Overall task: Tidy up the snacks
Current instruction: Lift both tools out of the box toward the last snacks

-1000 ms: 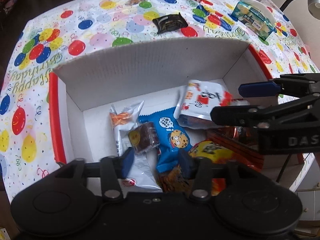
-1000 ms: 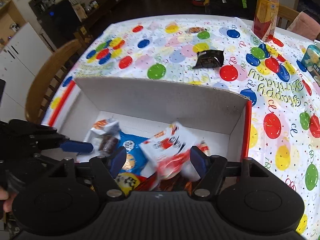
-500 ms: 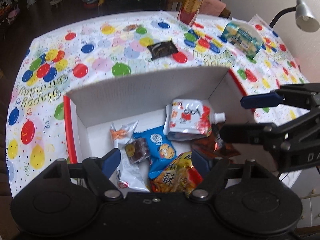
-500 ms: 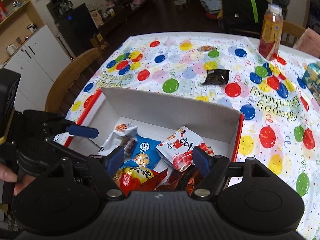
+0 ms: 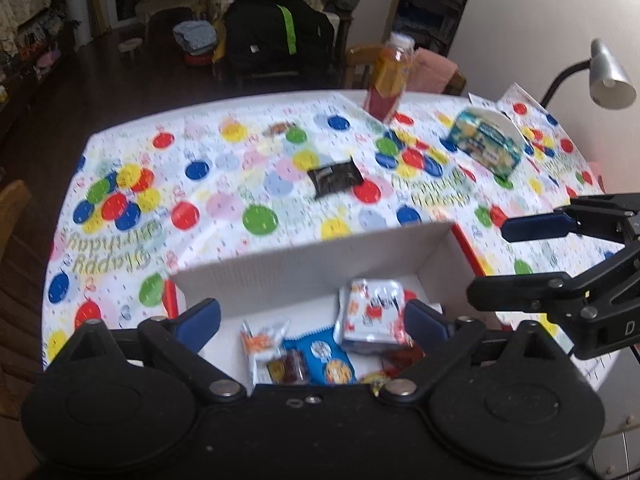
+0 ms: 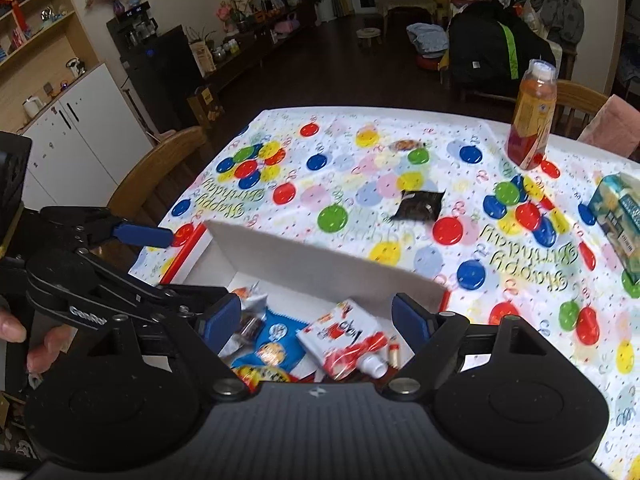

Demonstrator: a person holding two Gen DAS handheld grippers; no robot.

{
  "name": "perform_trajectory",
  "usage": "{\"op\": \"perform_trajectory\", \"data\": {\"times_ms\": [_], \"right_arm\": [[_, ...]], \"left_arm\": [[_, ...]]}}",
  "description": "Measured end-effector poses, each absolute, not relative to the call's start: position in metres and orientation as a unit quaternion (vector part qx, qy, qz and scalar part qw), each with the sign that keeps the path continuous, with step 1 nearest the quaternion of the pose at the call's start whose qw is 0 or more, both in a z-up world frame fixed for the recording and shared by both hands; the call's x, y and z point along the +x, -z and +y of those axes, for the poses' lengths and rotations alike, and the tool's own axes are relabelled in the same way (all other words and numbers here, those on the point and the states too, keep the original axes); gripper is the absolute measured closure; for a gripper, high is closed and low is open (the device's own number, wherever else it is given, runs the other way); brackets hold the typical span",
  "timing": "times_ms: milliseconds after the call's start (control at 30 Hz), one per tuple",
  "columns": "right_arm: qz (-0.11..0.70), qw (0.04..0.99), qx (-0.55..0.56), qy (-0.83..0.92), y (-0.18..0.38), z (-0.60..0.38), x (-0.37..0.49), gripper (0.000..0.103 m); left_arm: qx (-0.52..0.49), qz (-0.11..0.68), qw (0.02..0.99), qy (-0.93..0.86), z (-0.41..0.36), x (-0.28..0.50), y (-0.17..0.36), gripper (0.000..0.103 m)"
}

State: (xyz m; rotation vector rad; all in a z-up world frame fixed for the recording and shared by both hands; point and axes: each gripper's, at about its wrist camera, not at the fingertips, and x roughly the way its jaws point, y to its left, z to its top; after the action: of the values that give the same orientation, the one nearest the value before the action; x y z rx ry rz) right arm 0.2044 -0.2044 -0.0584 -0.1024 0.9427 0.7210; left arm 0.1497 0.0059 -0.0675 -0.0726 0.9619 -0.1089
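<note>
- Two grippers of yours, left gripper (image 5: 312, 318) and right gripper (image 6: 316, 316), hang spread wide and empty above the box (image 5: 312, 264).
- Beyond them lies a black packet (image 5: 335, 178).

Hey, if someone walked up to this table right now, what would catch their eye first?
Probably the bright balloon-print birthday tablecloth, and the white cardboard box with red edges at the near side, filled with snack packets such as a blue cookie bag and a white-and-red spouted pouch. Beyond the box, a black snack wrapper lies alone mid-table and an orange drink bottle stands at the far edge.
</note>
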Motion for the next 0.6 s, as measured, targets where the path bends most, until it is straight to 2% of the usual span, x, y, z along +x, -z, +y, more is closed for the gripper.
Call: {"op": "perform_trajectory", "data": {"times_ms": [333,600], "right_arm": [[0.442,0.834,-0.056,-0.327,0.054,-0.222,0.261,0.02],[0.462,0.829,-0.052,-0.31,0.078,-0.235,0.33,0.02]], "left_arm": [[-0.053,0.433,0.9,0.012,0.015,0.201,0.051,0.001],[-0.055,0.439,0.897,-0.012,0.013,0.269,0.055,0.001]]}}
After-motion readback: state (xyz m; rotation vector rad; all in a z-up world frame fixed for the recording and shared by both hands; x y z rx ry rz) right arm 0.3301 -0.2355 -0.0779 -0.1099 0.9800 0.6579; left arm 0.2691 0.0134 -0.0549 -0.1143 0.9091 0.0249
